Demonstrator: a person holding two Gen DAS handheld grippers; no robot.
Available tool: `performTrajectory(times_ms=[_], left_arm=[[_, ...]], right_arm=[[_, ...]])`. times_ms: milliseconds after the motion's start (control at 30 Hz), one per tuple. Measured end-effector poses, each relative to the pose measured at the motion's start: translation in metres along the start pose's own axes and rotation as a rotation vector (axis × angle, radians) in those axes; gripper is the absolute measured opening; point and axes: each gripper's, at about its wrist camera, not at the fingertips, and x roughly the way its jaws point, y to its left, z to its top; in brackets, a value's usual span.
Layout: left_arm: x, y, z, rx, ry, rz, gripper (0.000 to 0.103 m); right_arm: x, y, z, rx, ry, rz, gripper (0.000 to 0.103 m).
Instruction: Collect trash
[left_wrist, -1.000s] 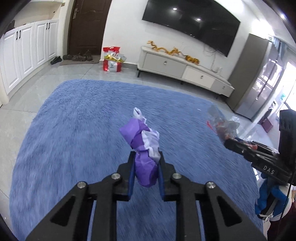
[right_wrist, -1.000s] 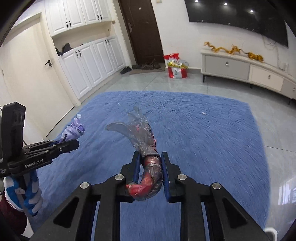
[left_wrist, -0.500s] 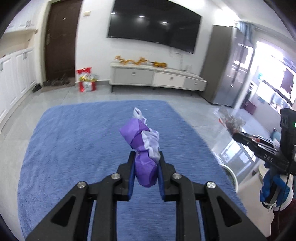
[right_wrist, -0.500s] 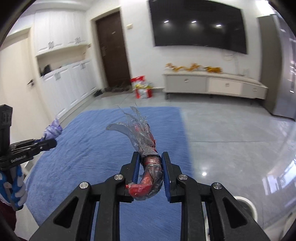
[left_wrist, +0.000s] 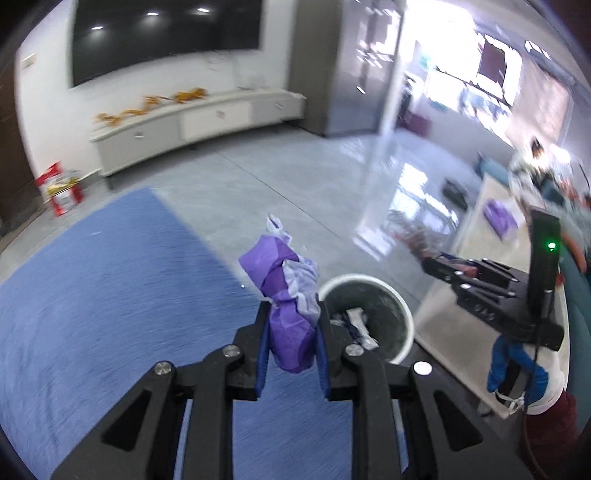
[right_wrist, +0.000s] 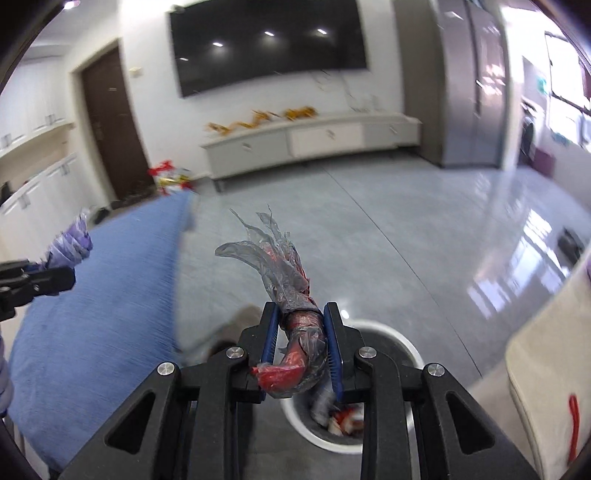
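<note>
A crumpled purple-and-white wrapper (left_wrist: 291, 314) was held clamped between the blue pads of the left gripper (left_wrist: 291, 345), its twisted top standing up above the fingertips. Just beyond and to the right of that gripper, a white round trash bin (left_wrist: 400, 306) stood on the grey tiled floor (left_wrist: 295, 184), with scraps of paper seen inside it. The bin was placed beside the edge of a blue shaggy rug (left_wrist: 110, 295), and a pale low table (left_wrist: 476, 229) was seen just to its right.

A crumpled clear plastic wrapper with red print (right_wrist: 295, 332) was gripped between the pads of the right gripper (right_wrist: 301, 350), its loose transparent end fanned upward and to the left. The same bin (right_wrist: 402, 341) was seen directly below and behind this gripper, red and white litter lying at its bottom.

In the left wrist view, the right gripper (left_wrist: 443, 266) was seen at the right, carried by a hand in a blue-and-white glove (left_wrist: 517, 373). In the right wrist view, the left gripper (right_wrist: 55, 277) appeared at the left edge with the purple wrapper (right_wrist: 70, 245) in it.

A white TV cabinet (right_wrist: 314, 142) and a wall-mounted television (right_wrist: 269, 44) were seen across the room, blurred.
</note>
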Motion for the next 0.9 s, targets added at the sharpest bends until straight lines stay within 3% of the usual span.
performTrajectory(times_ms=[133, 367, 433, 467, 567, 733, 900], left_arm=[[0.059, -0.041, 0.019, 0.048, 0.094, -0.068, 0.023], [0.138, -0.087, 0.039, 0.085, 0.183, -0.123, 0.023], [0.153, -0.093, 0.043, 0.078, 0.198, -0.147, 0.025], [0.159, -0.096, 0.044, 0.074, 0.202, -0.154, 0.031], [0.171, -0.094, 0.046, 0.048, 0.207, -0.164, 0.051], [0.164, -0.087, 0.046, 0.030, 0.198, -0.183, 0.053], [0.140, -0.073, 0.043, 0.018, 0.152, -0.141, 0.053]], right_arm=[[0.032, -0.045, -0.022, 0.110, 0.073, -0.020, 0.025], [0.072, -0.079, -0.049, 0.188, 0.150, -0.029, 0.026], [0.083, -0.082, -0.048, 0.196, 0.162, -0.030, 0.033], [0.089, -0.081, -0.046, 0.199, 0.168, -0.034, 0.039], [0.097, -0.094, -0.051, 0.215, 0.181, -0.041, 0.055], [0.096, -0.104, -0.056, 0.238, 0.190, -0.062, 0.057], [0.088, -0.099, -0.054, 0.229, 0.188, -0.076, 0.057]])
